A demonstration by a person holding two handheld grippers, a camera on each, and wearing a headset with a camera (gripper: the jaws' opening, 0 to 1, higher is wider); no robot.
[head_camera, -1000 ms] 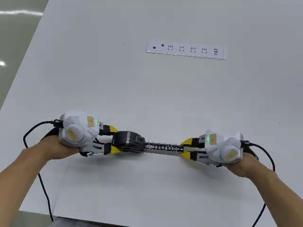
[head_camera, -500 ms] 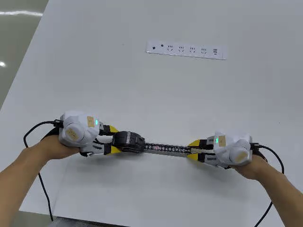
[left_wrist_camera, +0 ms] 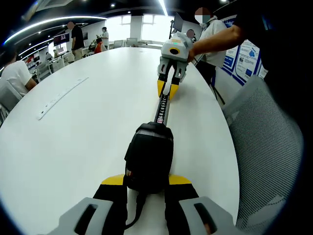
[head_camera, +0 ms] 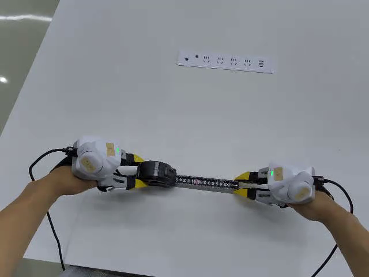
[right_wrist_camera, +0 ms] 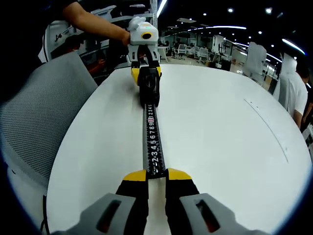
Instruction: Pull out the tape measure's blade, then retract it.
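A black tape measure case (head_camera: pixel 157 172) sits on the white table near its front edge, and my left gripper (head_camera: pixel 137 171) is shut on it. From the left gripper view the case (left_wrist_camera: pixel 149 156) fills the space between the yellow-tipped jaws. The dark numbered blade (head_camera: pixel 206 183) runs rightward out of the case, low over the table. My right gripper (head_camera: pixel 243 184) is shut on the blade's end. The right gripper view shows the blade (right_wrist_camera: pixel 152 142) stretching from my right gripper (right_wrist_camera: pixel 156 175) to the far case (right_wrist_camera: pixel 148 83).
A white power strip (head_camera: pixel 225 60) lies at the back of the table (head_camera: pixel 173 109). Cables trail from both grippers off the front edge. A grey mesh chair (right_wrist_camera: pixel 39 122) stands beside the table. People stand in the background of the left gripper view.
My right gripper has moved further right with the blade's end, so more blade is out of the case. The left gripper and case have stayed put.
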